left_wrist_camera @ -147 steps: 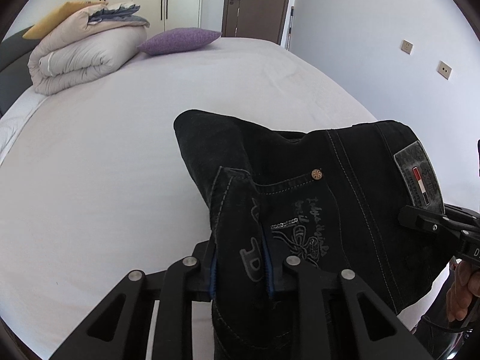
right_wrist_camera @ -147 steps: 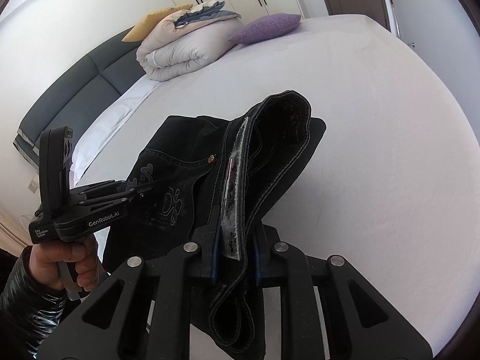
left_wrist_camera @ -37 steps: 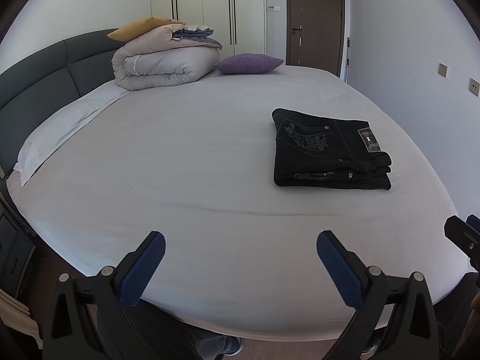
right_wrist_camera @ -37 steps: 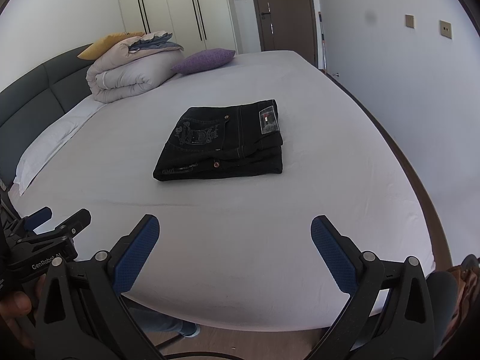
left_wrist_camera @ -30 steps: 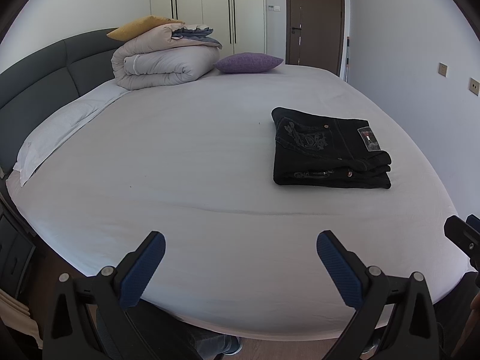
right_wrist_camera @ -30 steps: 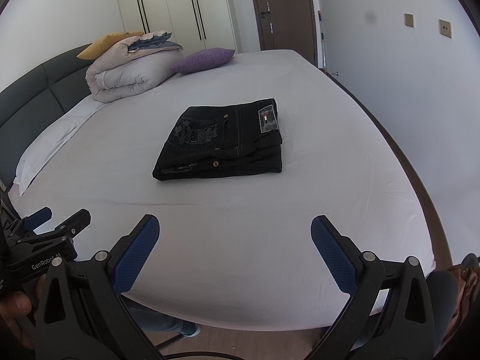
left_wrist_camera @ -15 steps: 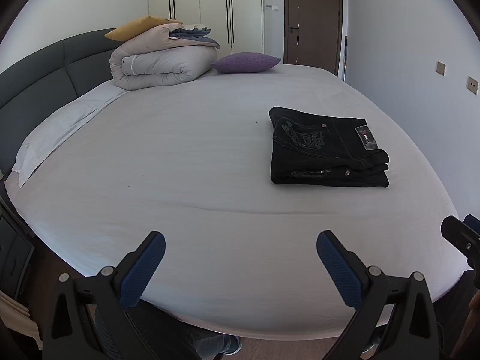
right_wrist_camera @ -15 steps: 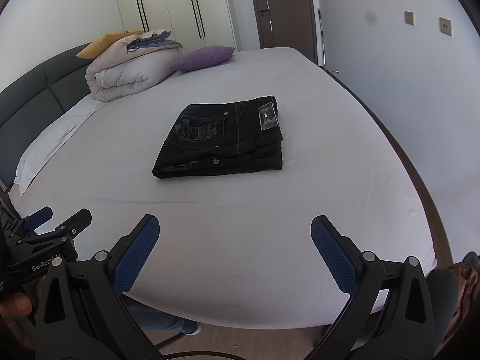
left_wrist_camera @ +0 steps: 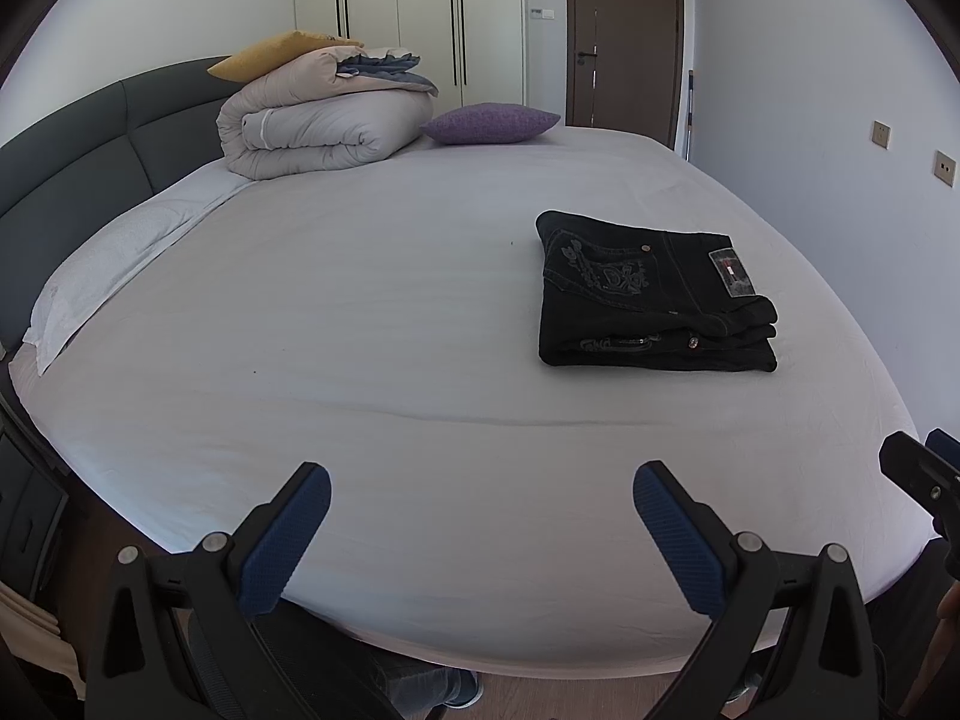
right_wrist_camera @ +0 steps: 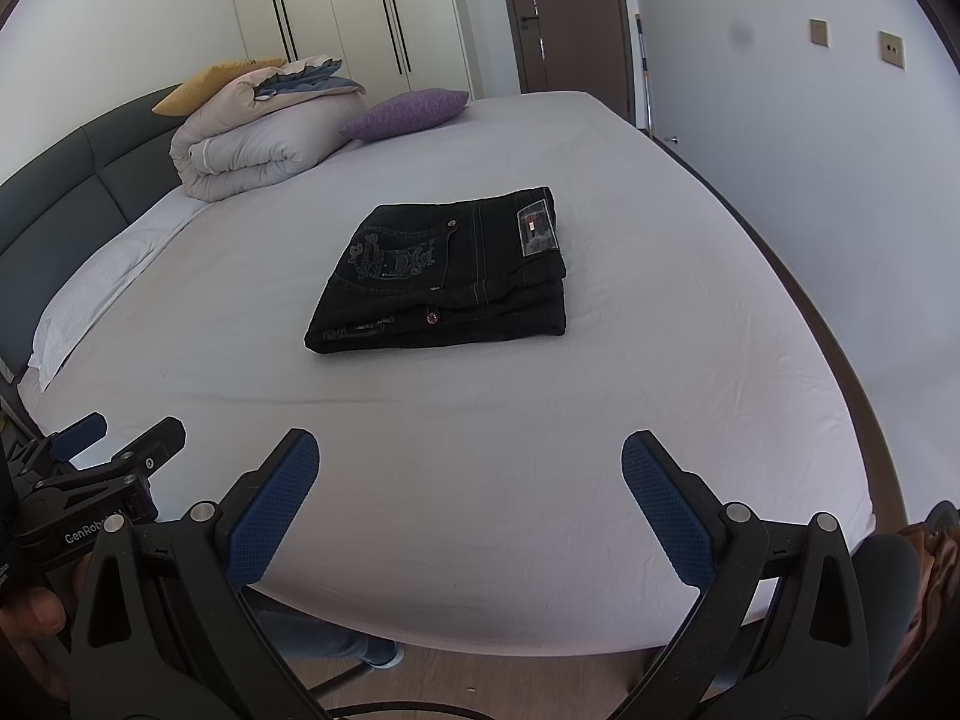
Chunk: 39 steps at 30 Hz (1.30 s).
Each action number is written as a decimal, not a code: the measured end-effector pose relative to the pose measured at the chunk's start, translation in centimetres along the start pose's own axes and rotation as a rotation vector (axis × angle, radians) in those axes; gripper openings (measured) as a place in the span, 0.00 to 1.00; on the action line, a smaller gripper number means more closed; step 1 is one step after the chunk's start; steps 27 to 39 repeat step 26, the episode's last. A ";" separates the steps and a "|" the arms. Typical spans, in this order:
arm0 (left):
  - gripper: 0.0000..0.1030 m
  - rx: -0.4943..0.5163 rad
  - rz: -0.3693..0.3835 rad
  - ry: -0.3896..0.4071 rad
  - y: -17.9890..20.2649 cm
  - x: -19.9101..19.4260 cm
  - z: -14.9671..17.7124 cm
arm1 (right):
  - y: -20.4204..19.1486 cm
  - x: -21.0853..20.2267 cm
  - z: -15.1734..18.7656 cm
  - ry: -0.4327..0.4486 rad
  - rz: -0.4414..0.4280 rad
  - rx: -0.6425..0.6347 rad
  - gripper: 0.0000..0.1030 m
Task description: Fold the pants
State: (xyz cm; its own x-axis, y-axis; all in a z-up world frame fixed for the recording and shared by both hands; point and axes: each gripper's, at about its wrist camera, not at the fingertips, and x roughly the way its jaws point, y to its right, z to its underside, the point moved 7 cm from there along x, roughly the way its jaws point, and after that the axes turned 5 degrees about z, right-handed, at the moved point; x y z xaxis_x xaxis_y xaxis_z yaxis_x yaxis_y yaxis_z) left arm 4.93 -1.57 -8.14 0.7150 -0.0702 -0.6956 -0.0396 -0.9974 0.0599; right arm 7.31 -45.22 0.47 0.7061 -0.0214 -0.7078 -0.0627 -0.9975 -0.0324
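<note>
Now released, the pants (left_wrist_camera: 654, 294) lie folded flat on the bed (left_wrist_camera: 360, 324); both the left gripper (left_wrist_camera: 480, 531) and the right gripper (right_wrist_camera: 468, 501) have backed off, fingers spread and empty; folding looks complete.

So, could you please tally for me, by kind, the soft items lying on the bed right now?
Folded black pants: 1
Rolled beige duvet: 1
Purple cushion: 1
Yellow cushion: 1
White pillow: 1
Total: 5
</note>
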 end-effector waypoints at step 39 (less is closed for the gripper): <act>1.00 -0.003 0.003 -0.011 0.5 0.3 0.9 | 0.1 0.3 0.2 -0.008 -0.005 0.003 1.00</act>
